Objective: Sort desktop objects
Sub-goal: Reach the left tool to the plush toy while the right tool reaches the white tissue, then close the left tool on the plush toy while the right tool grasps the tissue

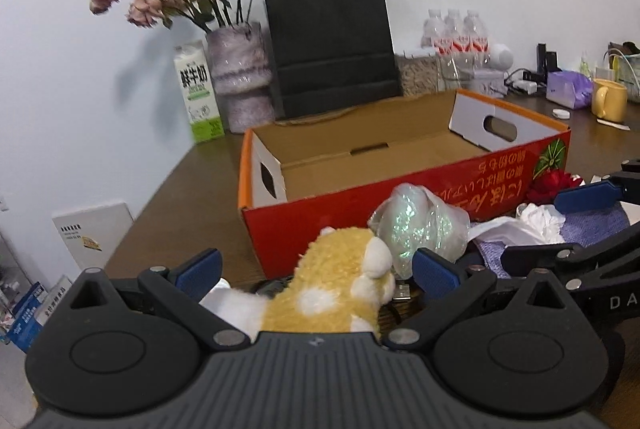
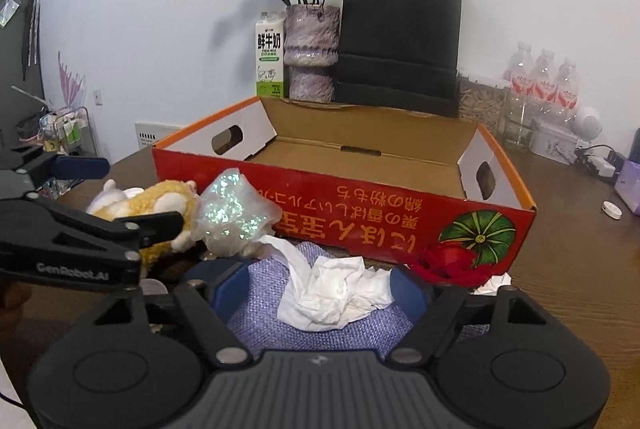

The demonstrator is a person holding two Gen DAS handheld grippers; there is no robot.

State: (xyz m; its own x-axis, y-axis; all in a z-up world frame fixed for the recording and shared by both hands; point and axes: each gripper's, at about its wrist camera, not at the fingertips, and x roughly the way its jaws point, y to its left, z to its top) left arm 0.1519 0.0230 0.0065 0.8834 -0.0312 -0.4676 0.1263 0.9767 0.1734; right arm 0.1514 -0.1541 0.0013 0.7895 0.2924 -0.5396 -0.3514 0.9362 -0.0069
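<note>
Landmark: take the red cardboard box [image 2: 500, 189] as your reference; every place below is given from it.
Box contents: the brown floor you can see inside it is bare, so by my reading nothing has been sorted into it yet.
Still to sort: the whole pile lies on the wooden desk [image 1: 192, 205] on your side of the box's red front wall.
Plush toy: the yellow-and-white plush toy [image 1: 340, 289] sits before the box's left front corner.
Glitter bag: a clear bag of iridescent flakes [image 2: 232, 209] lies against the front wall, touching the plush.
Tissue and cloth: the crumpled white tissue [image 2: 336, 293] rests on a lavender cloth [image 2: 320, 325], just before the middle of the front wall.
Red flower: a red fabric flower [image 2: 448, 261] leans at the right front corner.
Left gripper: your left gripper [image 1: 318, 271] stands wide with the plush between its blue pads; I see no pad pressing on it.
Right gripper: your right gripper [image 2: 320, 293] is partly open around the tissue and cloth; the pads look close to the cloth, and you do not yet hold it, as far as I can judge.
Writing, box: yellow Japanese-looking script runs upside down along the front wall beside a green squash drawing; I cannot read it reliably.
Writing, carton: the milk carton [image 2: 270, 57] behind the box reads 鲜牛奶 and "FRESH MILK".
Writing, tool: the left gripper's arm reads "GenRobot.AI".
</note>
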